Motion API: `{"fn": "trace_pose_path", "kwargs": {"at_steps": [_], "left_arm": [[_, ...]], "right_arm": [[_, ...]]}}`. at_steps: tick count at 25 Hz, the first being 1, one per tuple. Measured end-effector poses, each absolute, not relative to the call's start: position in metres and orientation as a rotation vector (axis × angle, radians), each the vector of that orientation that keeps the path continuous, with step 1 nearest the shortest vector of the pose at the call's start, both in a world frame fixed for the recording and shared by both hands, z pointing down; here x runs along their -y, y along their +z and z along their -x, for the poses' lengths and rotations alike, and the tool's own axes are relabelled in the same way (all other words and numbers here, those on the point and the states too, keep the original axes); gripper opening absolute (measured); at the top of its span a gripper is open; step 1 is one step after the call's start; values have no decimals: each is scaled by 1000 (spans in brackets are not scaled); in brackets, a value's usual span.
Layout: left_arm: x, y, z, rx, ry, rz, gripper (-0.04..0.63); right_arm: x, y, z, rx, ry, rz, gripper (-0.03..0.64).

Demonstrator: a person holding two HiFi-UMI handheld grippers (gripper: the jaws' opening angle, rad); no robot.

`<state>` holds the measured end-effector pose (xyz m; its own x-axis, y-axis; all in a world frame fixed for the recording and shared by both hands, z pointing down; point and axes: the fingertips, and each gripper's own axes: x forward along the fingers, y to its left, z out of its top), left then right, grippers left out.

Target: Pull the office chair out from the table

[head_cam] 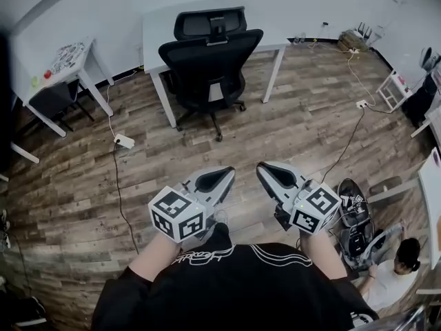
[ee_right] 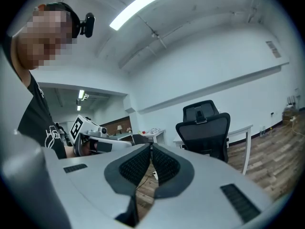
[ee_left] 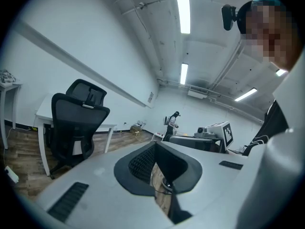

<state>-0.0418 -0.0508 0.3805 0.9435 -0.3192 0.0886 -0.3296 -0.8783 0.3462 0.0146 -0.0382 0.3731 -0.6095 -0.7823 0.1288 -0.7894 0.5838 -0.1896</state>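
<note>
The office chair (head_cam: pixel 210 67) is black, with a mesh back, a headrest and a star base on castors. It stands far from me, its back turned my way and its seat pushed under the white table (head_cam: pixel 155 26). My left gripper (head_cam: pixel 222 176) and right gripper (head_cam: pixel 265 172) are near me, side by side, both closed on nothing and well apart from the chair.
</note>
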Motion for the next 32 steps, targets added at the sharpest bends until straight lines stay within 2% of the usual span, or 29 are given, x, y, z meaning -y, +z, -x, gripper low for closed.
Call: {"fn": "trace_pose_path", "kwargs": {"at_steps": [11,21,32], "left_arm": [[256,400,56,577,24,-2642,6],[318,367,45,633,9,-2754,8],[416,359,43,952,68,-2787,9]], "right_arm": [[228,387,-13,2643,349,-1341,41],[292,355,-49,2670,259,-1386,41],[397,342,-101,2735,145,-1267,41]]}}
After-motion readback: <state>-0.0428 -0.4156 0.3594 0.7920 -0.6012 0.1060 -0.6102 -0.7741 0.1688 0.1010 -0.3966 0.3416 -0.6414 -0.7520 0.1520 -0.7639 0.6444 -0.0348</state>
